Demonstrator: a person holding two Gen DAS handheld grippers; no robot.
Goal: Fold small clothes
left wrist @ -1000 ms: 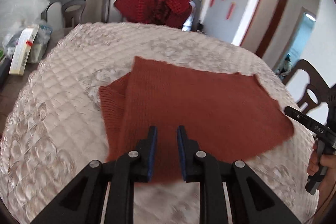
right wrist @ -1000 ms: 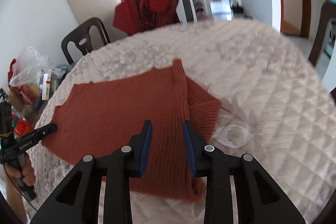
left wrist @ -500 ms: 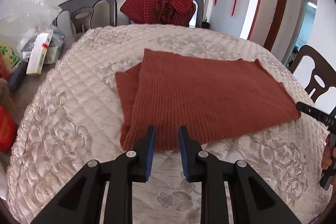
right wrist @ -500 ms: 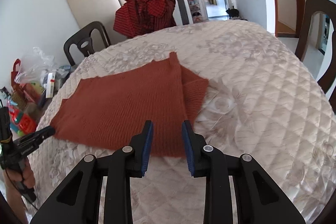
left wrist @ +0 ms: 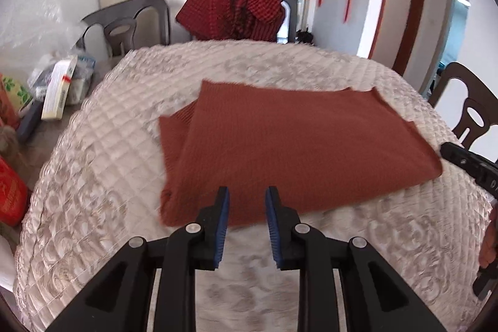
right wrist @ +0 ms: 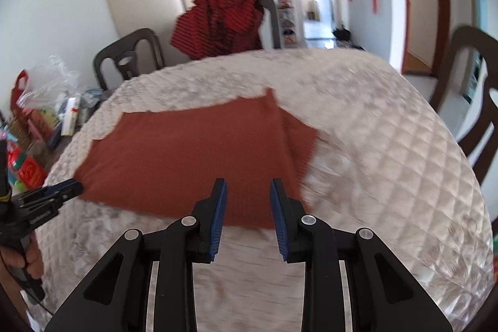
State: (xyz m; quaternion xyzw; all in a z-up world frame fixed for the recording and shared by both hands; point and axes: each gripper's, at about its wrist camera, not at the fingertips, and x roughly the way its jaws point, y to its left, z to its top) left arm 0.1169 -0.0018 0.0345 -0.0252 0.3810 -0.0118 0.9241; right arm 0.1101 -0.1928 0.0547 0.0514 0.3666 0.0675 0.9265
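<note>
Rust knit garment (left wrist: 298, 151) lies partly folded flat on the quilted table (left wrist: 93, 207). Left gripper (left wrist: 246, 224), its fingers just having been opening, and right gripper (right wrist: 247, 217) both hang released and empty above its near edge. Risk: pinching only the top layer, undoing the fold.

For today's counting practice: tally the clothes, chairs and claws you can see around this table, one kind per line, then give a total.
Clothes: 2, a rust knitted garment on the table and a red checked garment over a chair.
Chairs: 3, grey, draped, dark brown.
Claws: 2, left claw, right claw.
Total: 7
</note>
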